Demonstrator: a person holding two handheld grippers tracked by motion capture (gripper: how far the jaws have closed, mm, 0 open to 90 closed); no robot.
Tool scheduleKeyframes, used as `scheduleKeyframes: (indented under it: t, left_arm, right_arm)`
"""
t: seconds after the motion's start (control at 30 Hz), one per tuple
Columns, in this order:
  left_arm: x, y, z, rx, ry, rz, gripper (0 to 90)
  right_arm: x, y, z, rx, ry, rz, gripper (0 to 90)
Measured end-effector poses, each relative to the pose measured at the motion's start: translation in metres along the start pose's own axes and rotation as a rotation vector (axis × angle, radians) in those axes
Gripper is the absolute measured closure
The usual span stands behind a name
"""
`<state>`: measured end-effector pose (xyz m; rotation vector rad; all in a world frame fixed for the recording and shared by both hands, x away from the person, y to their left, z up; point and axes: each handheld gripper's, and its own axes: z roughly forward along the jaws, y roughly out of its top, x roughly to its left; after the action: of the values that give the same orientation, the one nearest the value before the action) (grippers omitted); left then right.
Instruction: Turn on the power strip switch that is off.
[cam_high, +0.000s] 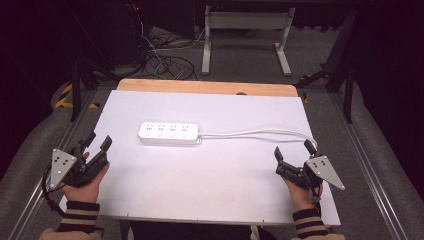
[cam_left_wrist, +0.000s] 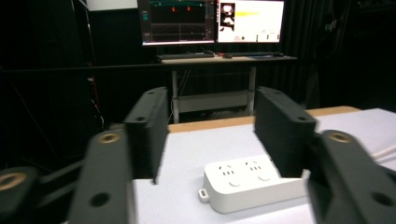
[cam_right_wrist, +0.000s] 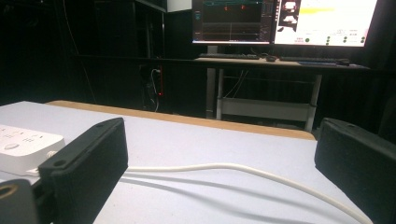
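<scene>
A white power strip (cam_high: 168, 133) lies flat near the middle of the table, its white cord (cam_high: 260, 132) running right to the table's edge. My left gripper (cam_high: 98, 142) rests at the table's left edge, open and empty, aimed toward the strip. In the left gripper view the power strip (cam_left_wrist: 250, 183) lies just beyond the two black jaws. My right gripper (cam_high: 295, 150) sits at the right front, open and empty, beside the cord. The right gripper view shows the cord (cam_right_wrist: 233, 168) crossing between its jaws and the strip's end (cam_right_wrist: 25, 147) at the left.
The grey table top (cam_high: 200, 185) has a wooden strip (cam_high: 205, 87) along its far edge. Beyond it stand a white desk frame (cam_high: 245, 35) and loose cables (cam_high: 165, 62) on the floor. Monitors (cam_left_wrist: 210, 21) glow on a desk behind.
</scene>
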<state>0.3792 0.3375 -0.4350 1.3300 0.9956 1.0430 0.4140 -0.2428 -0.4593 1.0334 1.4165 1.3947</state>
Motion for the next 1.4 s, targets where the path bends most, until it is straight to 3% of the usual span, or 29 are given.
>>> scheduleKeyframes:
  t: [0.03,0.07,0.13,0.23,0.27,0.4,0.43,0.47,0.53,0.6,0.8,0.97,1.27,1.4]
  left_arm:
    - [0.000,0.000,-0.001,0.019,0.011,0.011,53.1]
    - [-0.001,0.000,-0.001,0.044,0.015,0.012,60.2]
    - [0.001,0.000,-0.002,0.082,0.001,-0.028,71.3]
    - [0.003,0.001,-0.004,0.075,-0.043,-0.090,88.7]
    - [0.003,0.002,-0.004,0.081,-0.047,-0.092,90.0]
    - [0.001,0.005,-0.005,0.068,-0.051,-0.046,90.0]
    - [0.001,0.006,-0.005,0.063,-0.042,-0.048,90.0]
    - [0.001,0.009,-0.005,0.068,-0.060,-0.051,90.0]
    - [0.000,0.015,-0.005,0.068,-0.054,-0.019,90.0]
    - [0.000,0.019,-0.003,0.090,-0.074,-0.037,90.0]
    - [-0.003,0.026,0.003,0.154,-0.115,-0.038,90.0]
    - [-0.012,0.036,0.008,0.197,-0.143,0.029,90.0]
    - [-0.021,0.052,0.014,0.224,-0.177,0.083,90.0]
    - [-0.020,0.059,0.018,0.240,-0.191,0.088,90.0]
  right_arm:
    - [0.000,0.000,0.000,0.000,0.000,0.000,3.4]
    - [0.000,0.000,0.000,-0.001,0.000,-0.001,3.4]
    - [0.000,0.000,0.000,0.000,0.000,0.000,3.4]
    - [0.000,0.000,0.000,-0.001,-0.001,0.002,3.4]
    - [0.000,0.000,0.000,-0.001,0.001,0.000,3.4]
    - [0.000,0.000,0.000,0.002,0.003,0.001,3.8]
    - [0.000,0.000,0.000,0.002,0.003,0.001,3.8]
    - [0.000,0.000,0.000,0.007,0.002,0.001,4.1]
    - [-0.001,0.000,0.000,0.015,0.001,0.003,4.2]
    - [-0.001,0.000,-0.001,0.027,0.001,0.008,4.8]
    - [-0.004,0.001,-0.003,0.024,0.013,0.040,5.3]
    - [-0.004,0.001,-0.004,0.032,0.013,0.042,5.7]
    - [-0.006,0.000,-0.004,0.034,0.016,0.064,5.7]
    - [-0.007,0.000,-0.004,0.039,0.012,0.065,5.7]
